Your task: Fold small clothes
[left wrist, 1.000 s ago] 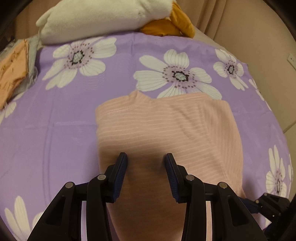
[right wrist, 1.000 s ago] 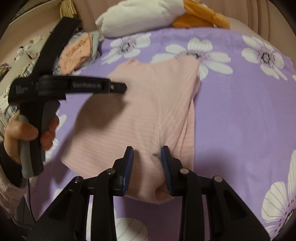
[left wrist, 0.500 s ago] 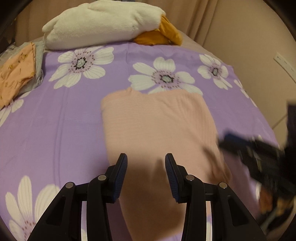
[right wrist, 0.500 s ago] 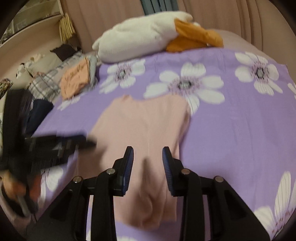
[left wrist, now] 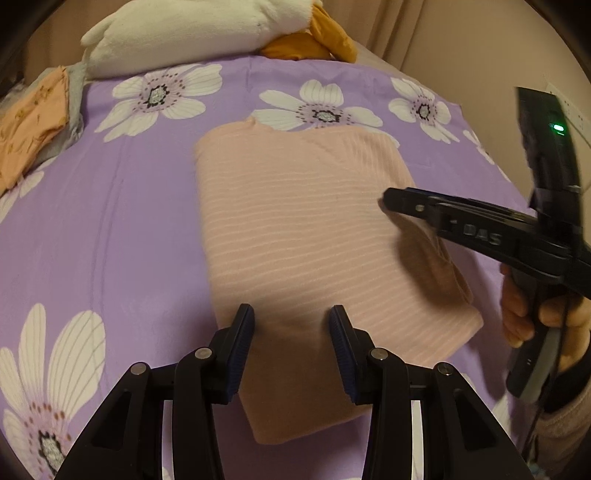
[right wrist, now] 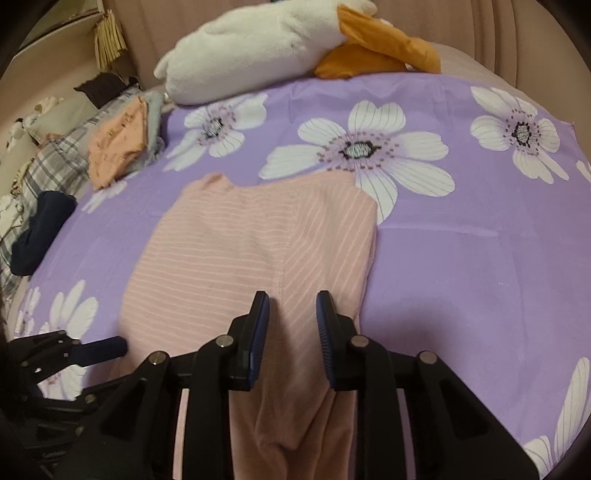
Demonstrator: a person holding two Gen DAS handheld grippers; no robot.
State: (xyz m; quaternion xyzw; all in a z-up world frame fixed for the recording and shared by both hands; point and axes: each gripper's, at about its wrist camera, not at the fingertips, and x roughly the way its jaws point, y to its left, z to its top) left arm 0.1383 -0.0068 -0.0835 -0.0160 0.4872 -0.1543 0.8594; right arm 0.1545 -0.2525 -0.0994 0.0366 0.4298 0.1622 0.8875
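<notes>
A pink striped garment (left wrist: pixel 295 236) lies folded into a long strip on the purple flowered sheet (left wrist: pixel 110 221). It also shows in the right wrist view (right wrist: pixel 236 258). My left gripper (left wrist: pixel 291 332) is open and empty, hovering over the garment's near end. My right gripper (right wrist: pixel 291 317) is open and empty over the garment's right part, with a fold of cloth bunched below its fingers. In the left wrist view the right gripper (left wrist: pixel 391 195) reaches in from the right over the garment's edge. In the right wrist view the left gripper (right wrist: pixel 110 345) sits at the lower left.
A white and orange plush toy (left wrist: pixel 207 29) lies at the sheet's far edge. An orange cloth on grey cloth (left wrist: pixel 33 122) lies at the far left. A dark blue cloth (right wrist: pixel 40 232) and plaid fabric (right wrist: pixel 55 162) sit left of the sheet. A wall stands on the right.
Both grippers have pulled back and risen from the garment. The right gripper has come forward along the garment's right side; the left gripper has dropped to the lower left of the right wrist view.
</notes>
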